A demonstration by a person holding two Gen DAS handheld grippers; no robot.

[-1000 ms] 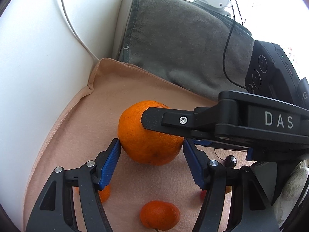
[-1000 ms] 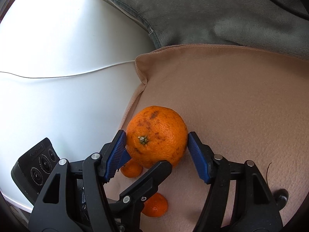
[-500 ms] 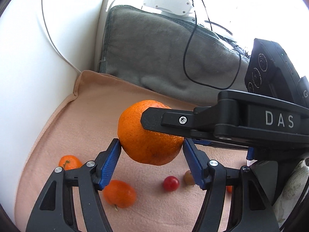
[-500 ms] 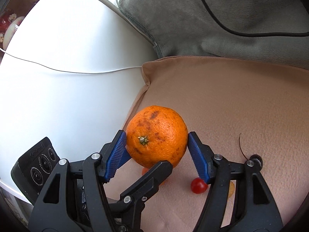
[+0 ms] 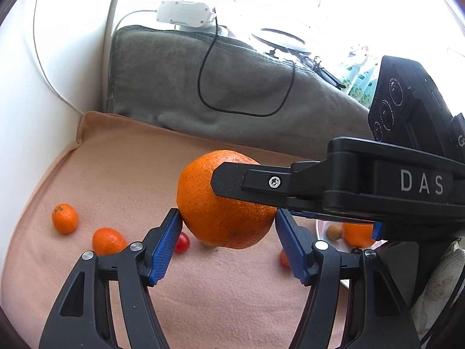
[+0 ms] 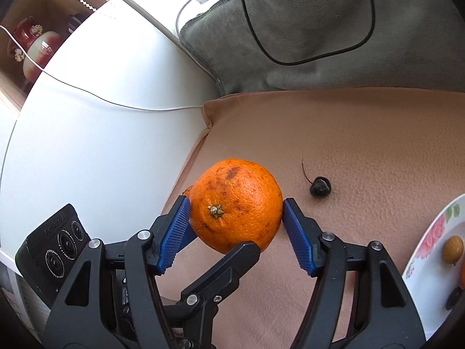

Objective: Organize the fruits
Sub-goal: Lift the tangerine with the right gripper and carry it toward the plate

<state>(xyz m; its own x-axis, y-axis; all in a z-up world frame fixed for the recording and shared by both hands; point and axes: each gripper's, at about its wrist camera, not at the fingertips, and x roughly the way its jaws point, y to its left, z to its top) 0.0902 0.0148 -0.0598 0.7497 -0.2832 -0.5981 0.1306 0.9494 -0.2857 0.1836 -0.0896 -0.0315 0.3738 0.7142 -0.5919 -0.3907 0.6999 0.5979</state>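
Two grippers, left gripper and right gripper, both clamped one large orange, held above the peach cloth. Carrying it level to the plate seemed wise. Its rind was bright, pitted, brown-scuffed near the stem.

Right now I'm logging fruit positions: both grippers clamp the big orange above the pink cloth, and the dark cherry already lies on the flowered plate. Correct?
Not quite. The dark cherry lies on the pink cloth, apart from the flowered plate, as the right wrist view shows. Both the left gripper and right gripper do clamp the big orange.
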